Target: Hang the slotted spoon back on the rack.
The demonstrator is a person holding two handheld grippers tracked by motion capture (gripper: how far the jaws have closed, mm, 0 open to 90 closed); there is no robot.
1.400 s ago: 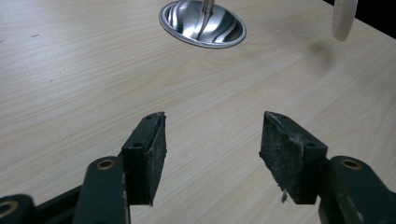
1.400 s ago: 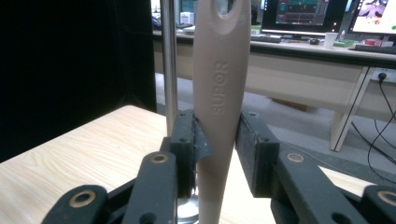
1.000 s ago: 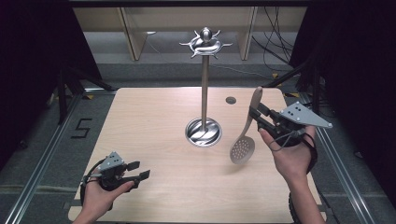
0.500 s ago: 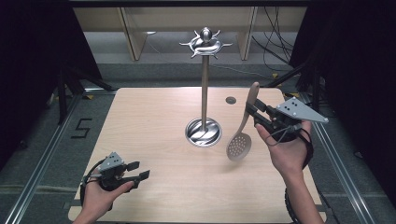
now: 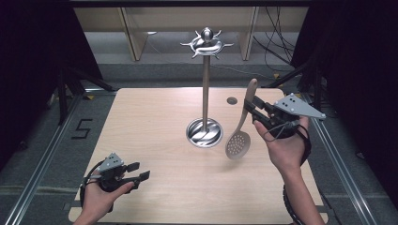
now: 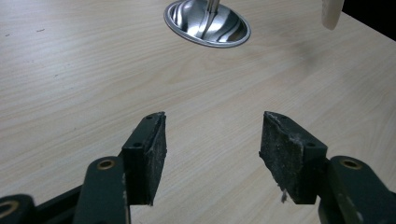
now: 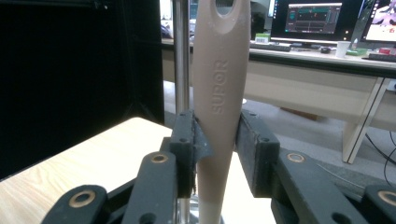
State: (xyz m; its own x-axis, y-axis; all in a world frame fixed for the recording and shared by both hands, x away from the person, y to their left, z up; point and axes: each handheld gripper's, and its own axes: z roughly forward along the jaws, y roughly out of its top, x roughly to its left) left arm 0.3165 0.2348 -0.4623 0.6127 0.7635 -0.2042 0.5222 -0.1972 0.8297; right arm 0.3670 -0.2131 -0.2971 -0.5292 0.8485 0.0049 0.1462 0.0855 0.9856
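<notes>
Slotted spoon (image 5: 240,130) lifted clear of the surface (image 5: 155,122), handle clamped upright in right claw (image 5: 249,107), just beside the rack (image 5: 205,84). Hanging on a top hook judged yet to do. Left claw (image 5: 139,171) open, empty, low over the surface.

Bright overhead light on table (image 5: 155,140), dark surrounds, glare on stand base (image 6: 208,28), bg soft.

Matt plastic skimmer (image 5: 239,138), glossy metal stand (image 5: 205,98)

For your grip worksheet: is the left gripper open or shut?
Open: the left gripper has parted jaws with bare table between.
</notes>
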